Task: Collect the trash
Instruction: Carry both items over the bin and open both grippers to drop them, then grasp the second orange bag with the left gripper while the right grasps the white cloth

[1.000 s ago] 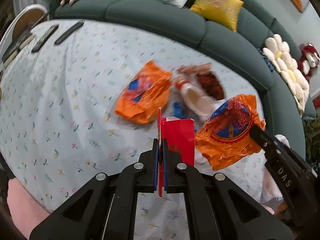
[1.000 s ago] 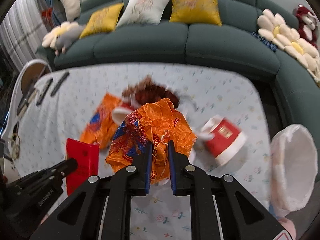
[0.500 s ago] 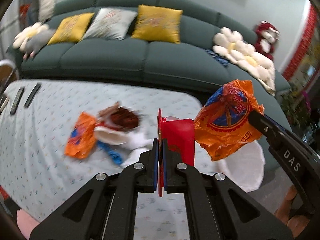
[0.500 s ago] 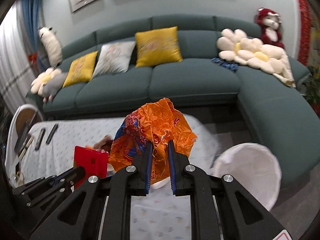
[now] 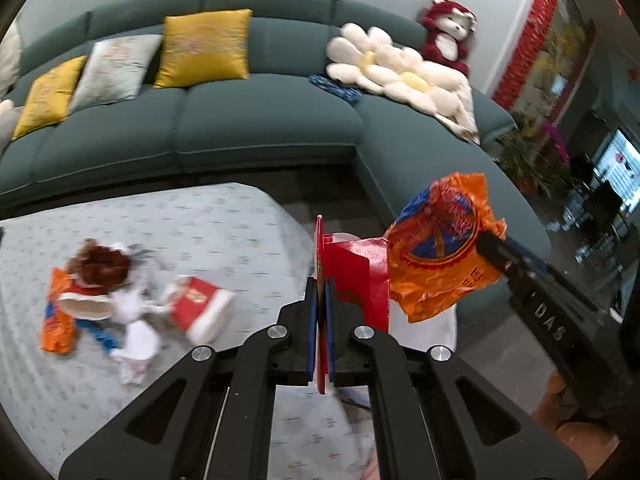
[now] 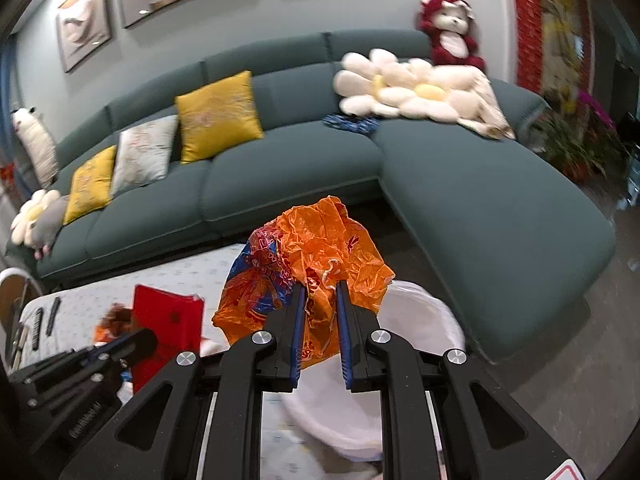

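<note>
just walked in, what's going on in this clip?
A person is clearing trash with two handheld claws. The left claw is shut on a flattened red carton; the right claw grips a crumpled orange bag, held over the white-lined bin beside the table. Neither piece is dropped yet. More litter, including a red paper cup and wrappers, lies on the floral tablecloth.
</note>
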A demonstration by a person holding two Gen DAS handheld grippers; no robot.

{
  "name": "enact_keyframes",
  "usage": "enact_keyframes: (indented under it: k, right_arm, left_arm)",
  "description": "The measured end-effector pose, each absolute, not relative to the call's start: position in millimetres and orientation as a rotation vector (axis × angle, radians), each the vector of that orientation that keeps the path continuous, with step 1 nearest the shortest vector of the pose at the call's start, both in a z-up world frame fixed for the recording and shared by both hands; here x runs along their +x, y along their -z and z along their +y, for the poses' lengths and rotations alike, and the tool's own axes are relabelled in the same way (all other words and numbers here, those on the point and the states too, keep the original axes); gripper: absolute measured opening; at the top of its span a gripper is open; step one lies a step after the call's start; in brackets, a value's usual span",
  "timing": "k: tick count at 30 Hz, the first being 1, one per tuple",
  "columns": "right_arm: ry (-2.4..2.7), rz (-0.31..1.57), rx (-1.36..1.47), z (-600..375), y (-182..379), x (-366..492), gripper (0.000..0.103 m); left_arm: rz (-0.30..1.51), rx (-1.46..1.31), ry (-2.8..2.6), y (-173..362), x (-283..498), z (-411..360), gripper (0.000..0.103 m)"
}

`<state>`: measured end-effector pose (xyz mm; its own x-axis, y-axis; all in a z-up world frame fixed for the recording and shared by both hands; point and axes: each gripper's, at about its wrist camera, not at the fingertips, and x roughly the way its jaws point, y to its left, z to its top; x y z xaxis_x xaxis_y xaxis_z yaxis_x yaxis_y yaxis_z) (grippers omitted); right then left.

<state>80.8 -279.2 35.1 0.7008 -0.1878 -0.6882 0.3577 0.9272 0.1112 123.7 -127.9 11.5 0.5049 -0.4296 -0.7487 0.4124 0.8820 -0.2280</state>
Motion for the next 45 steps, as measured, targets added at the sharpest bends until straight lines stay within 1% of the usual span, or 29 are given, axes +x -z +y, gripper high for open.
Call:
enact_keyframes:
  k: [9,11,13,14,15,16,17,18,23,25,30,35,37,39,43,45]
  right_arm:
    - [0.396,0.789,0.314,-336,4,69,0.014]
    - [0.406,0.801,0.328,-343,11,69,0.015]
    - [0.402,0.809,0.337,-348,15,72,0.019]
    - [0.401,0.813,0.341,-349,16,73,0.019]
    - [0.406,0.810,0.341,-350,17,74,0.020]
    - [0.406,0.809,0.341,-350,17,74,0.025]
    - [0.409,0.808,0.340,-350,17,75,0.029]
    - [0.415,0.805,0.339,-349,16,75,0.034]
    - [0.415,0.800,0.343,-341,12,77,0.039]
    - [0.410,0.794,0.334,-334,8,76,0.046]
    - [0.386,0.787,0.305,-306,1,76,0.057]
    - [0.334,0.803,0.266,-268,-1,81,0.058]
    - [0.313,0.807,0.260,-252,-1,82,0.059]
    - [0.294,0.812,0.255,-238,-2,84,0.060]
    - [0.250,0.823,0.232,-206,-3,89,0.061]
    - [0.226,0.830,0.217,-188,-2,92,0.062]
  left_arm:
    - [0.977,-0.011,0.608,19,136,-186,0.004]
    - [0.991,-0.015,0.625,24,138,-197,0.006]
    - [0.991,-0.036,0.628,27,140,-201,0.007]
    - [0.991,-0.040,0.626,28,141,-201,0.015]
    - [0.993,-0.046,0.621,29,142,-202,0.026]
    - [0.993,-0.048,0.613,29,142,-201,0.032]
    - [0.990,-0.047,0.601,29,142,-201,0.040]
    - [0.981,-0.042,0.588,29,141,-199,0.044]
    - [0.970,-0.019,0.554,26,140,-189,0.045]
    - [0.966,-0.030,0.536,25,139,-179,0.045]
    - [0.953,-0.049,0.471,23,137,-147,0.049]
    - [0.944,-0.065,0.396,23,135,-106,0.050]
    - [0.934,-0.054,0.361,25,133,-90,0.052]
    - [0.925,-0.056,0.323,25,130,-69,0.056]
    - [0.922,-0.076,0.261,29,127,-31,0.058]
    - [0.918,-0.079,0.224,32,126,-11,0.061]
